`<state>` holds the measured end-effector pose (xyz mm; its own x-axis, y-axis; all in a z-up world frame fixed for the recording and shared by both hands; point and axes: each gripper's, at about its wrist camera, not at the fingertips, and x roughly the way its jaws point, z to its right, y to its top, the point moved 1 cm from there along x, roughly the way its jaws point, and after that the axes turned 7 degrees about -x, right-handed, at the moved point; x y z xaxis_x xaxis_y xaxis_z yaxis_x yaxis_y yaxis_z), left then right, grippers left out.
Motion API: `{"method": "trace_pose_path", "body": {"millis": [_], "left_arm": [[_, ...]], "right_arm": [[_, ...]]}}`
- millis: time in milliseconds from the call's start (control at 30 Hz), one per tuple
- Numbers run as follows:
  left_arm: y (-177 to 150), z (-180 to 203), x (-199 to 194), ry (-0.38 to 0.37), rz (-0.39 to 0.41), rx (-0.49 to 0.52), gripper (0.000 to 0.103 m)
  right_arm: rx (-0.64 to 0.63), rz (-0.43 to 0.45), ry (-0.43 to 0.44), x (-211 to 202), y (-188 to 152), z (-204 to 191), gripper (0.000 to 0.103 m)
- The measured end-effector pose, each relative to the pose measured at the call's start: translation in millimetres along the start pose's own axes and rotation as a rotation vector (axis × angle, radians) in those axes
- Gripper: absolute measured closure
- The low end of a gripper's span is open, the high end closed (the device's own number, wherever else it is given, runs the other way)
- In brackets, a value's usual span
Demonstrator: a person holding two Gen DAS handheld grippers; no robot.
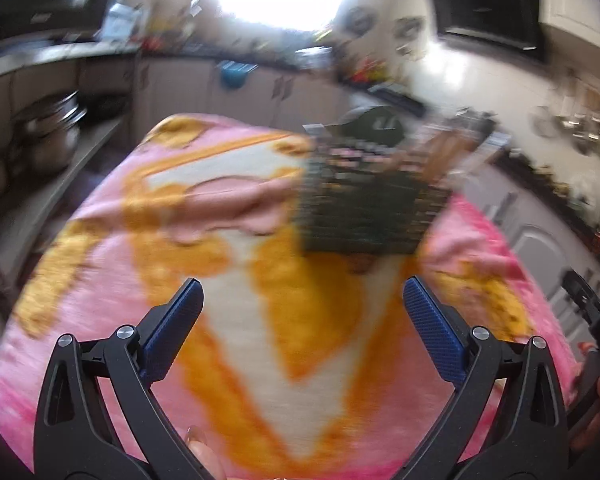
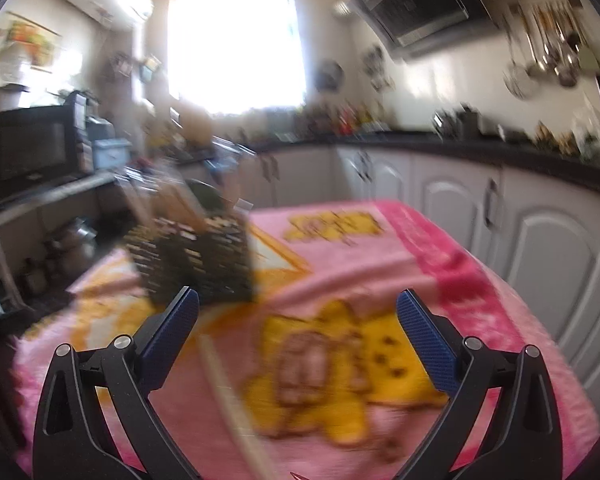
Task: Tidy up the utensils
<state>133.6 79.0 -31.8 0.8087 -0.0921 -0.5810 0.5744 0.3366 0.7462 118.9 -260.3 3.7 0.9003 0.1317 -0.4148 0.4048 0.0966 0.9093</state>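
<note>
We are holding two grippers; the left gripper [image 1: 303, 294] is spread wide, the right gripper [image 2: 298, 306] too; one dark woven basket [image 1: 364, 204] is sitting on one pink blanket [image 1: 100, 264]; one pale stick [image 2: 236, 396] is lying there.

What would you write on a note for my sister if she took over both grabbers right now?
Left gripper: open, holding nothing, above the pink and orange blanket.
Right gripper: open, holding nothing.
The dark basket stands on the blanket with wooden utensils in it, though blur hides which ones.
One pale stick lies loose on the blanket between the right gripper's fingers.
Done: some utensils are in the basket.
Left: probably pick up the stick and put it in too.
</note>
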Motion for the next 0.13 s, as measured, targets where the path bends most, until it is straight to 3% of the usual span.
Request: {"method": "trace_pose_path", "body": {"millis": [67,133], "left_arm": [[24,-26,23,0.163,-0.023,0.029,0.010],[41,-50,52,0.265,-0.050,0.025,0.010]], "right_arm": [[0.025,-0.119,-0.053,29,2,29,0.006],[0.056,-0.292,-0.127,71,-1,63,0.006]]}}
